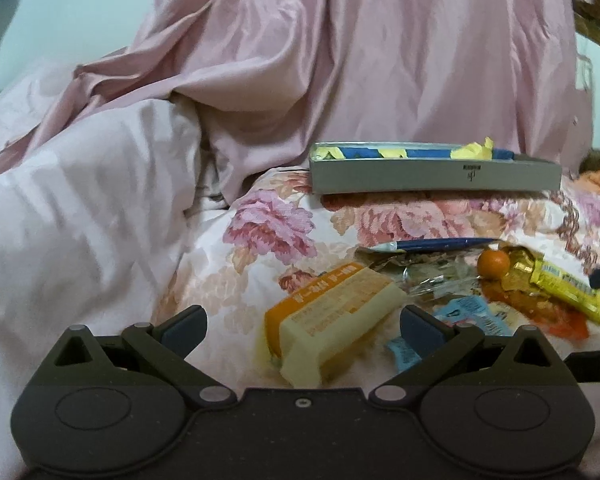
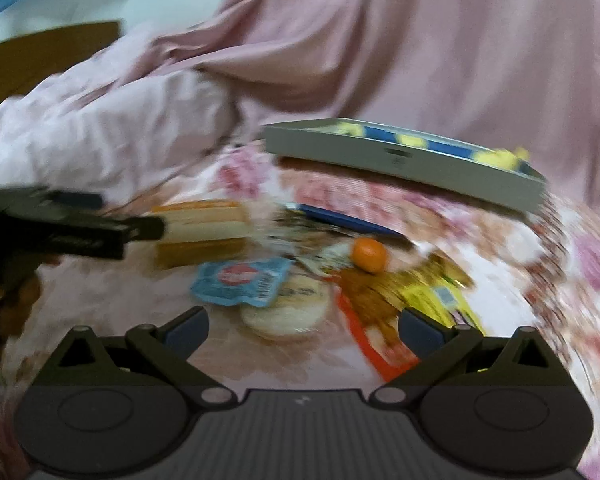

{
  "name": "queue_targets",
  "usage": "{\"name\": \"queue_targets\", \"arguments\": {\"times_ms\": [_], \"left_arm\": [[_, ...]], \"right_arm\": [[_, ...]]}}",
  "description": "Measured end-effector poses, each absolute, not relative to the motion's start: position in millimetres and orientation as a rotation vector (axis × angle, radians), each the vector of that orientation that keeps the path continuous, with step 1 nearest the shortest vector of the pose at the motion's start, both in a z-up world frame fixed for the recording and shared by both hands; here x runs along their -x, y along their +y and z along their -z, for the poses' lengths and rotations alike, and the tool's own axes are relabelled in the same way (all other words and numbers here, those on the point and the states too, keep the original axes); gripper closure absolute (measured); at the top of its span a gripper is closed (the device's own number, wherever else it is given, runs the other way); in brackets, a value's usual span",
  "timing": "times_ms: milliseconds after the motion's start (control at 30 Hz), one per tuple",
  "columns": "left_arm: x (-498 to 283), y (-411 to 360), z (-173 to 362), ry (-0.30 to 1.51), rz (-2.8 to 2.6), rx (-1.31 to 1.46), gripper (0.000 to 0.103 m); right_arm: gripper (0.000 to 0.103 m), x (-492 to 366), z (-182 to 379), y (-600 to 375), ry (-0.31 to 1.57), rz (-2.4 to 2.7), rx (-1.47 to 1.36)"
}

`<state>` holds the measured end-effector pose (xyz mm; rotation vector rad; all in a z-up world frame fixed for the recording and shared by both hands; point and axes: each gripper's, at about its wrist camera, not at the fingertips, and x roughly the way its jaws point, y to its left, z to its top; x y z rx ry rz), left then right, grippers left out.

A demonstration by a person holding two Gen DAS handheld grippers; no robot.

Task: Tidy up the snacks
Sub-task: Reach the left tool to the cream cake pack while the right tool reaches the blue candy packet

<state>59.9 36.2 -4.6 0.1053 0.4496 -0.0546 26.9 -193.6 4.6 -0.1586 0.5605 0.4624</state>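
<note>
**Snacks scattered on the floral bedspread, both my grippers open above them**

The floral bedspread (image 1: pixel 284 220) carries everything, with a heap of pink bedding (image 1: pixel 340 60) piled along its far edge. Against that heap sits a long grey tray (image 1: pixel 436 178), its long axis running left to right, with blue and yellow wrappers inside.

The biggest loose snack is the orange-and-cream box (image 1: pixel 332 320). Its long axis slants from near-left to far-right, and its near end lies between my left gripper (image 1: pixel 302 330) fingers, slightly right of centre; I cannot tell whether it touches them. My left jaws stand wide apart, holding nothing, and the gripper hangs low and level over the near part of the bedspread, facing the tray.

Right of the box lies the rest of the pile: a yellow bar (image 1: pixel 568 286) slanting down to the right, an orange packet (image 1: pixel 536 312) under it, a light-blue pouch (image 1: pixel 472 314), a blue pen (image 1: pixel 440 245) lying left to right, and a small orange ball (image 1: pixel 493 263).

My right gripper (image 2: pixel 302 330) is also spread open and empty. Its view is blurred. A round pale biscuit packet (image 2: pixel 288 312) sits between its fingers, just ahead, with the light-blue pouch overlapping its far edge. The orange packet lies beside my right finger (image 2: pixel 422 330).
</note>
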Motion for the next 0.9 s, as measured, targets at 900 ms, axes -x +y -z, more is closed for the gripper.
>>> {"name": "queue_targets", "arguments": {"times_ms": [900], "left_arm": [[-122, 67, 24, 0.524, 0.374, -0.097, 0.009]], "right_arm": [[0.018, -134, 2, -115, 0.678, -1.009, 0.678]]}}
